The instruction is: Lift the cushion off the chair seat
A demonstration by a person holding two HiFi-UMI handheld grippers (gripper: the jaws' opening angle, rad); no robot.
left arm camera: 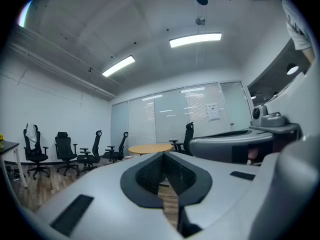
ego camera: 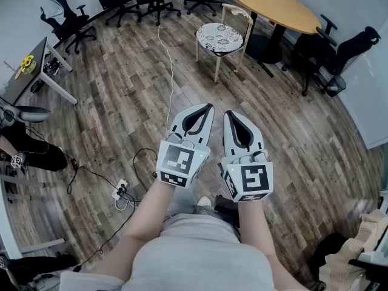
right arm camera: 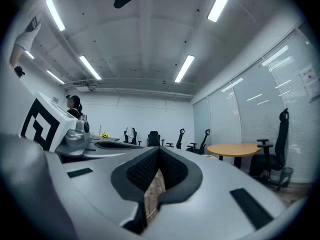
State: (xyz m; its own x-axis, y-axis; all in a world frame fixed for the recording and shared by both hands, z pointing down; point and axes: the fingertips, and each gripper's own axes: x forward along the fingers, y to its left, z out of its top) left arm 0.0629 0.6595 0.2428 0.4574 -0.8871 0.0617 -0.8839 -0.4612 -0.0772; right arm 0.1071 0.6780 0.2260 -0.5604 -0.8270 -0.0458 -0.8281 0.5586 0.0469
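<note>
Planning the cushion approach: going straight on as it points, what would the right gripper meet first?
Likely the wooden chair bearing the cushion; the right gripper aims roughly at it, nothing standing between, though depth is unclear.

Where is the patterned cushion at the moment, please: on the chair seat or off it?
On the seat: the cushion lies flat on the wooden chair, with nothing touching it.

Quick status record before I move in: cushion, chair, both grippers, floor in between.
cushion: patterned, flat on the chair seat, untouched
chair: wooden, beside the round table, well ahead of both grippers
left gripper: shut, empty, level
right gripper: shut, empty, level
in between: white cable runs along the wood floor toward the chair
</note>
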